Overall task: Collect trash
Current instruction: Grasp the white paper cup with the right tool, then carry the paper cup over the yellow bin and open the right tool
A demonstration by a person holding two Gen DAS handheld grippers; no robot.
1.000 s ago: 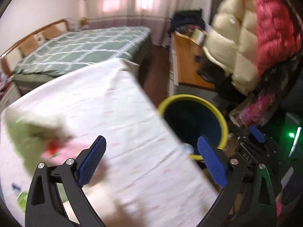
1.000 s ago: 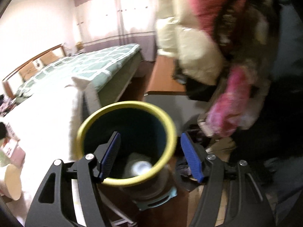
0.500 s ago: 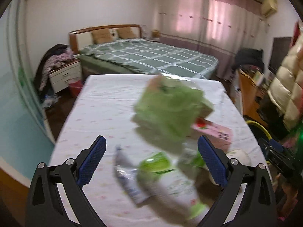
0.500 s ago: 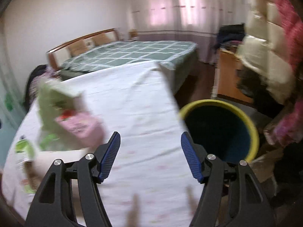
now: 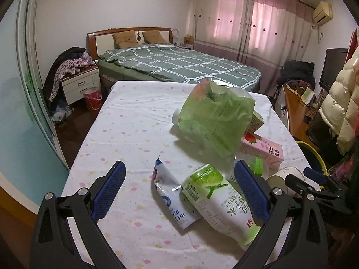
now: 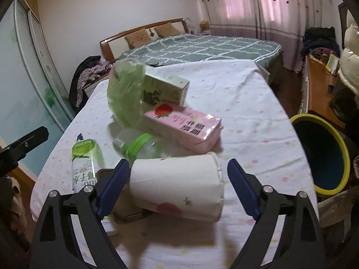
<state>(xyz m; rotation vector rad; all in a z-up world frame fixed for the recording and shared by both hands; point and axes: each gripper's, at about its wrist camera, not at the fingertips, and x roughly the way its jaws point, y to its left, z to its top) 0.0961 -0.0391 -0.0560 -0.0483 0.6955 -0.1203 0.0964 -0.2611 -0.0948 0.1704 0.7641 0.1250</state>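
On the table (image 6: 246,103) | right gripper (image 6: 178,188) spread around paper cup (image 6: 177,190) | probably light, squashy; grab sides gently | left gripper (image 5: 179,192) spread wide

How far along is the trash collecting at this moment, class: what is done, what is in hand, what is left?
Done: nothing that these views can confirm; the bin shows only a dark inside. In hand: nothing yet; the open right gripper straddles the paper cup, and the left gripper is open over the pouches. Left: the green bag, pink carton, green pouch and white pouch on the table.
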